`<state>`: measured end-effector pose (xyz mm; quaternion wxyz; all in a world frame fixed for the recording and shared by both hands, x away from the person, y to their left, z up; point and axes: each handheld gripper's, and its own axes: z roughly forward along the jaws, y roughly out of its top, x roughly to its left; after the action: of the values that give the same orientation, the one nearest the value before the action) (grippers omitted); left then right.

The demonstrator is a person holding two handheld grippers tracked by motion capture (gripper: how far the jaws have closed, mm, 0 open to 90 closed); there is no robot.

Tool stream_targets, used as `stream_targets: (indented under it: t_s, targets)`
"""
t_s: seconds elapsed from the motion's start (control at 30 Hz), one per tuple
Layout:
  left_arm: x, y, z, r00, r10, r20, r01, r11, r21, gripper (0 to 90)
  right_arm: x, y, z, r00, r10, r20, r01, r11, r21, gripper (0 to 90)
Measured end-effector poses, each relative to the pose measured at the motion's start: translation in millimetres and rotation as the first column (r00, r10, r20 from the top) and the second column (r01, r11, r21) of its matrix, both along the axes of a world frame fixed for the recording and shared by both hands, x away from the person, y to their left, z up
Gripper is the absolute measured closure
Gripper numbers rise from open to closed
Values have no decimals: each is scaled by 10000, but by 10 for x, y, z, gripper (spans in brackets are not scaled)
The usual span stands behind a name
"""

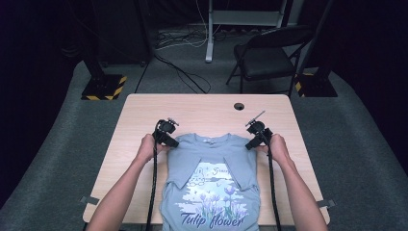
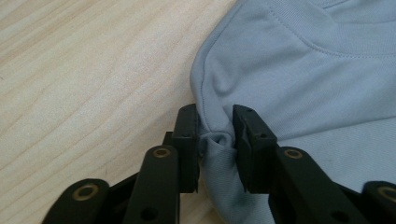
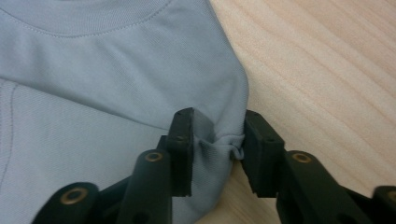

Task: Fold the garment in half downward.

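Dark room w/ grey carpet, a folding chair (image 1: pixel 269 53) and loose cables on the floor beyond a light wood table (image 1: pixel 202 108). A blue-grey T-shirt (image 1: pixel 211 192) lies flat on the table's near half, print side up, collar pointing away from the person, both sleeves folded in over the chest; its hem end runs off the near edge of the high view. "Tulip flower" print sits near that end.

Left gripper (image 1: pixel 169 140) is at the shirt's left shoulder corner. In the left gripper view its jaws are nearly closed, pinching a bunched fold of the shirt (image 2: pixel 299 79) edge between the pads.

Right gripper (image 1: pixel 254 140) is at the shirt's right shoulder corner; jaws likewise drawn in, w/ a wrinkle of shirt (image 3: pixel 102 93) fabric squeezed between them.
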<state>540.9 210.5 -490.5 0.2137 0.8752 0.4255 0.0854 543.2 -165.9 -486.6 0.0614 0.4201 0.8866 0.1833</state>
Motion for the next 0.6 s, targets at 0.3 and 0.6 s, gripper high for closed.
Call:
stream_targets:
  t_s: [0.3, 0.6]
  targets:
    - [-37, -31, -2, 9997, -153, 172, 151, 9999, 82, 812, -33, -6, -10, 9999, -126, 4, 125, 9993, 353, 796]
    - [-45, -46, -7, 9992, -24, 408, 17, 9999, 162, 820, -59, -16, -19, 9990, -415, 142, 407, 9977, 542, 812]
